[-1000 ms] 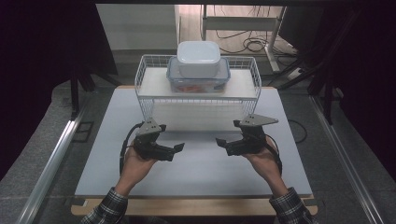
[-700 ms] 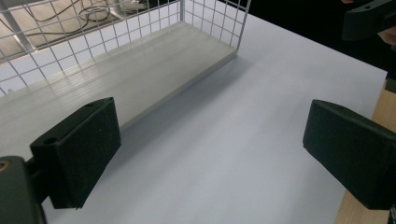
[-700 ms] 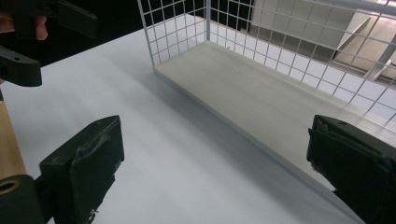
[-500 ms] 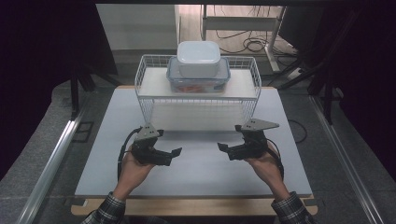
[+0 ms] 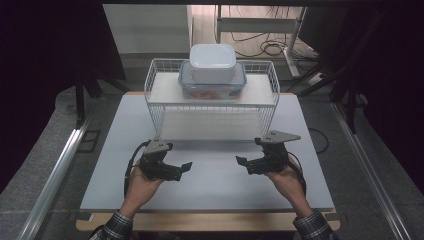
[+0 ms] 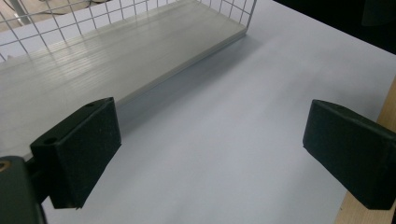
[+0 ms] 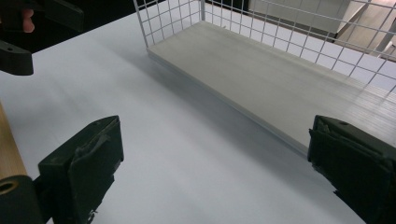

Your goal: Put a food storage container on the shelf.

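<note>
Risk: the white lidded plastic box (image 5: 212, 62) rides loose on top of the clear plastic container with the blue-rimmed lid (image 5: 212, 82), so I'd say a lopsided lift tips the stack or slides the top box off.
Cause: two hand-held grippers closing at different heights, or one bumping the white wire rack (image 5: 160, 107) on the way up.
Second risk: a jaw snagging the wire rim, which would jolt the whole rack on the pale grey surface (image 5: 210, 185).
Left hand-held gripper (image 5: 184, 170): jaws wide apart, nothing between them, low over the surface.
Right hand-held gripper (image 5: 243, 165): also spread open and empty, facing the left one.
Stack location: on the rack's upper shelf, at the middle, at the far side of the surface.
Relative to the grippers: up and beyond both, well apart, roughly centred between them; the rack's lower board (image 7: 280, 79) lies just ahead of the jaws.
</note>
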### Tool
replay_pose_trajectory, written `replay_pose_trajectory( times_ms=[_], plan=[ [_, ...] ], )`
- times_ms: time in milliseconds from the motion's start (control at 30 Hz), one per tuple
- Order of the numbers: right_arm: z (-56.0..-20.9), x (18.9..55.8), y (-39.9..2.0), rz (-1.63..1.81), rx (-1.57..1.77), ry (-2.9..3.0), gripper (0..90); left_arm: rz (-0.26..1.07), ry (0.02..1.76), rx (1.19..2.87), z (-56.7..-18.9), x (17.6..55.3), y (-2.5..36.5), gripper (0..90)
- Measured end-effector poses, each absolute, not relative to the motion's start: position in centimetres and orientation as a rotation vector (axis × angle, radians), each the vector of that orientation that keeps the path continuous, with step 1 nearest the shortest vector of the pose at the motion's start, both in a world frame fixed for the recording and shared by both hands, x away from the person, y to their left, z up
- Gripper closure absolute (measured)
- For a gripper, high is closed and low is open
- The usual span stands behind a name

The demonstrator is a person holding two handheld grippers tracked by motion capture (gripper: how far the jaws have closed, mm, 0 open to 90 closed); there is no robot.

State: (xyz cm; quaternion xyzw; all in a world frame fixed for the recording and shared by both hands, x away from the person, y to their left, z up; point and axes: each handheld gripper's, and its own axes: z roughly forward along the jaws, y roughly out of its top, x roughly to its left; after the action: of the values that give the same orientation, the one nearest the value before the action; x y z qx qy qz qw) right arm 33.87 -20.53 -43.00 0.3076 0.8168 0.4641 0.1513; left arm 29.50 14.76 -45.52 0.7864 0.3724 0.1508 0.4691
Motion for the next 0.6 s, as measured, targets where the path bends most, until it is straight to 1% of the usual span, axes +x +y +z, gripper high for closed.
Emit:
replay_pose_trajectory(
  times_ms=[600],
  plan=[
    [-43.4, 32.9, -21.3, 1.311, 0.896, 2.334, 1.9, 0.377, 0.963, 1.914, -46.5, 28.1, 16.5, 4.3]
  ],
)
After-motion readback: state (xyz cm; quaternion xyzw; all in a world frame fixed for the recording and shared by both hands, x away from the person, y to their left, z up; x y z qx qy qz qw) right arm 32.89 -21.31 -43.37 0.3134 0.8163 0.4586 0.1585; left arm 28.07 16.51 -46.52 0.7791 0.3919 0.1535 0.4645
